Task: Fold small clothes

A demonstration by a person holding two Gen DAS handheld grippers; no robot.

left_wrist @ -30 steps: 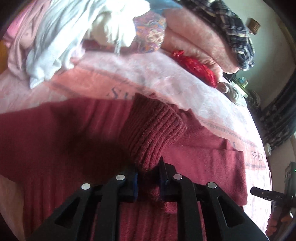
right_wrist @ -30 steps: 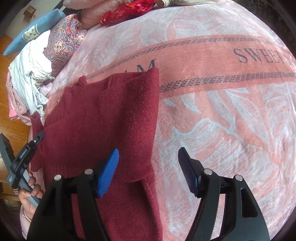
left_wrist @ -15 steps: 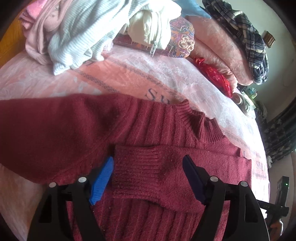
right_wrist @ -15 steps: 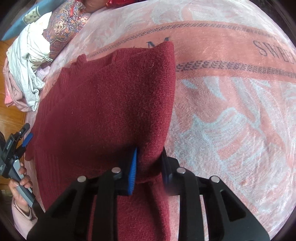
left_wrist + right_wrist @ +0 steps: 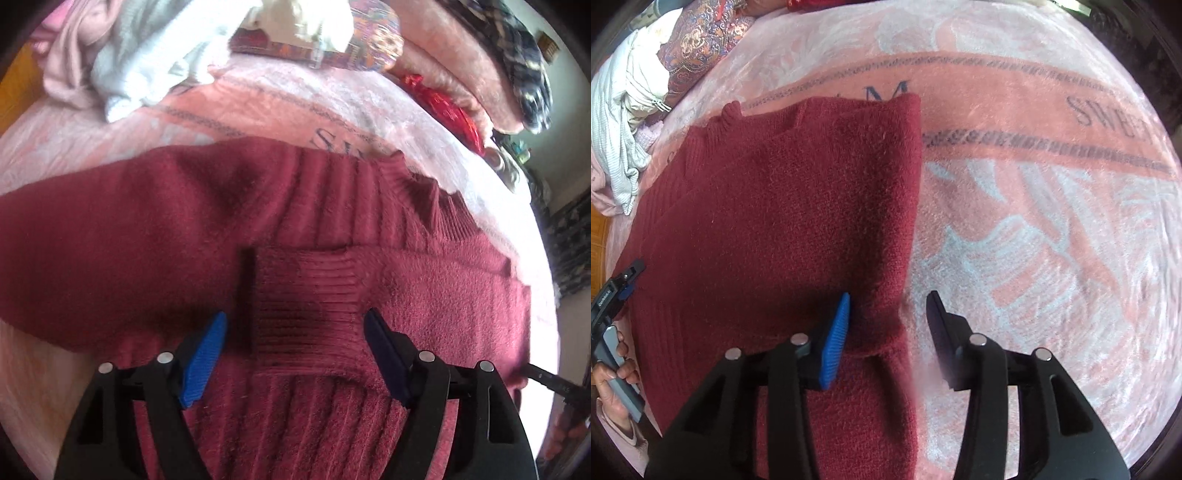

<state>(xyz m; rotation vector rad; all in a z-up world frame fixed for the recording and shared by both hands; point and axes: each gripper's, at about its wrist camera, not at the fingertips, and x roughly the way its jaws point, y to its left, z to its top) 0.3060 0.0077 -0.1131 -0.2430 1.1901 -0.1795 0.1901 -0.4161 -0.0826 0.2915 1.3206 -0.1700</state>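
A dark red knitted sweater (image 5: 147,229) lies flat on the pink blanket (image 5: 280,96), collar toward the far side. One sleeve is folded across its body, the ribbed cuff (image 5: 306,306) lying on the chest. My left gripper (image 5: 293,332) hangs open just above that cuff, pads clear of it. In the right wrist view the sweater (image 5: 783,206) shows a straight folded right edge. My right gripper (image 5: 888,314) straddles that edge with its jaws opening; the fabric lies between them, no longer pinched.
A heap of white and pale pink clothes (image 5: 140,55) and a patterned cushion (image 5: 373,37) lie at the far side of the bed. Folded pink blankets, a plaid garment (image 5: 517,48) and a red bag (image 5: 447,107) sit far right. Bare blanket (image 5: 1052,221) spreads right of the sweater.
My left gripper let go of the sleeve cuff, which now lies flat on the sweater's chest. My right gripper closed on the folded side edge, then began releasing it.
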